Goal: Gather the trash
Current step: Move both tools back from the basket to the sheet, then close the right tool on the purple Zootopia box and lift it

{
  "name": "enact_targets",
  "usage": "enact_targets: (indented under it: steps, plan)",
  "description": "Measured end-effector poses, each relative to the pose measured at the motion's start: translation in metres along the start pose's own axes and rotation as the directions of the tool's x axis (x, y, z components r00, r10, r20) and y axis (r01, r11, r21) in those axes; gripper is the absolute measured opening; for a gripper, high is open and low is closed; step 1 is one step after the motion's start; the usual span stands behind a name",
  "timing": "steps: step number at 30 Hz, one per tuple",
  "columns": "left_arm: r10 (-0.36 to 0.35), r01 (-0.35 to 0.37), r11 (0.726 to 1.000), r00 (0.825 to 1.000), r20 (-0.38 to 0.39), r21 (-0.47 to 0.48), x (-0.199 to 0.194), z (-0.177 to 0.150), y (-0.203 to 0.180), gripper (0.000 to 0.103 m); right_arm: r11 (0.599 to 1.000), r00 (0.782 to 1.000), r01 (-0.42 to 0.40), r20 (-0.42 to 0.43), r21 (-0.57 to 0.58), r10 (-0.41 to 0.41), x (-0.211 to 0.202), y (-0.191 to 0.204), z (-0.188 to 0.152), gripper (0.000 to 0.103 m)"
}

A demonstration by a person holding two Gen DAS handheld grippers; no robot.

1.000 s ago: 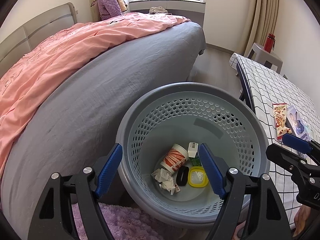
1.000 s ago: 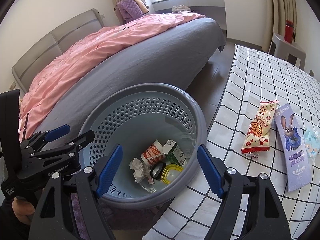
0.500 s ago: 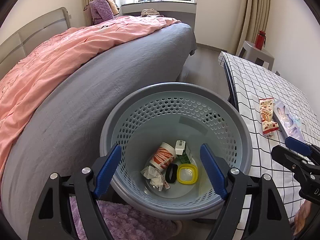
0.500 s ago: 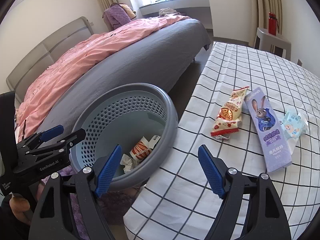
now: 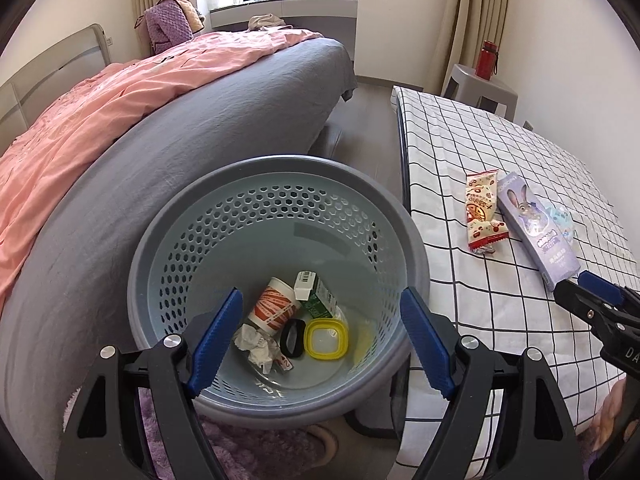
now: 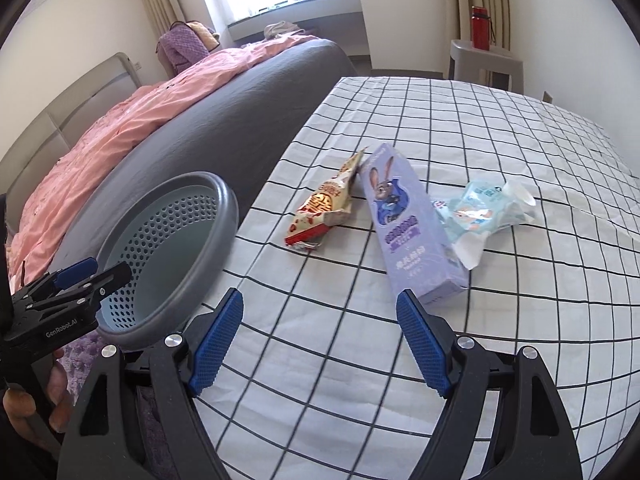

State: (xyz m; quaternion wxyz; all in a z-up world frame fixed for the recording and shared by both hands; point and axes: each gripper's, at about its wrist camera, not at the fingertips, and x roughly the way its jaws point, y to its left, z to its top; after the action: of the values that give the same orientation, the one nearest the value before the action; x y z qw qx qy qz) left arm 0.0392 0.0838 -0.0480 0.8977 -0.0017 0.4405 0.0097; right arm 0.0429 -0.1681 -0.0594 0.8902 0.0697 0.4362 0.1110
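A grey perforated bin (image 5: 276, 184) stands between the bed and the table; inside lie a paper cup (image 5: 274, 306), a green carton (image 5: 316, 298), crumpled paper (image 5: 256, 344), a black ring and a yellow lid (image 5: 325, 338). My left gripper (image 5: 320, 332) hangs open above the bin with nothing in it. On the checked table lie a red snack wrapper (image 6: 324, 208), a purple rabbit box (image 6: 408, 224) and a pale blue packet (image 6: 480, 210). My right gripper (image 6: 318, 340) is open and empty over the table, just short of the box.
The bed with a grey sheet (image 5: 200, 128) and pink duvet (image 5: 100, 100) runs along the left. A purple rug (image 5: 240, 452) lies below the bin. A grey stool with a red bottle (image 6: 480, 28) stands at the far wall. The bin's rim (image 6: 224, 216) sits close to the table edge.
Both grippers have swung to the right. The right one left the bin and now looks over the table's wrappers. The left one stays over the bin. Both stayed open.
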Motion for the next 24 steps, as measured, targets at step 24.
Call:
enact_targets:
  steps: [24]
  plan:
    - [-0.021,0.024,0.999,0.998,-0.056,0.047,0.028,0.004,-0.036,0.077,0.994,0.991,0.084,-0.097,-0.068,-0.090,0.069,-0.036,0.036,0.066]
